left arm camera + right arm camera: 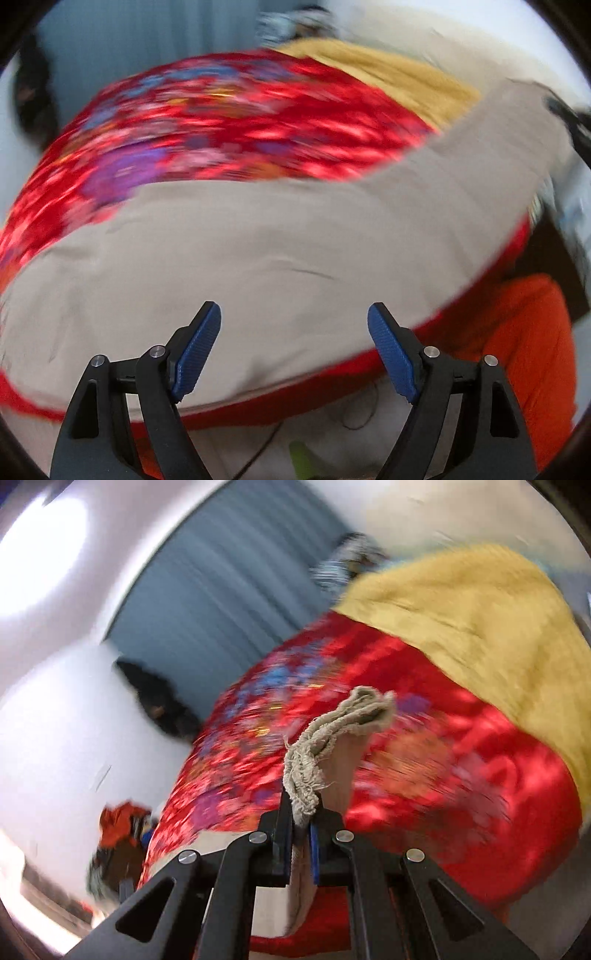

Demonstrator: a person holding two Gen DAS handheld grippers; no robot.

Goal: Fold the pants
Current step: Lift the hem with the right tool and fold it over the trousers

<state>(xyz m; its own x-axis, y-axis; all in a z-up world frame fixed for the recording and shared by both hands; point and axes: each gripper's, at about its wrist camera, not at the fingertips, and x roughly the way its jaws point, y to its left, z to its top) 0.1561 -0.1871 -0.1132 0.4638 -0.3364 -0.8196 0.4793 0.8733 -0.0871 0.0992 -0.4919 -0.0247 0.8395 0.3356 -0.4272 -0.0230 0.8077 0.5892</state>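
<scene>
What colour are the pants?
Beige pants, clearest in the left wrist view.

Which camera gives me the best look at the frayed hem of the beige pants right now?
The right wrist view: the frayed hem sticks up sharp and close from the shut right tool. The left wrist view shows only the pants' broad beige spread beyond the open left tool, with the hem end blurred at far right.

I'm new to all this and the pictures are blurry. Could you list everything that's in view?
Pants: one, beige, spread on the red cover; frayed hem pinched and lifted.
Floral cover: one, red, under the pants.
Blanket: one, mustard yellow, on the far part of the cover.
Orange cloth: one, beside the cover's near edge.
Curtain: one, blue-grey, behind.
Left tongs: black with blue pads, open above the pants.
Right tongs: shut on the hem.
</scene>
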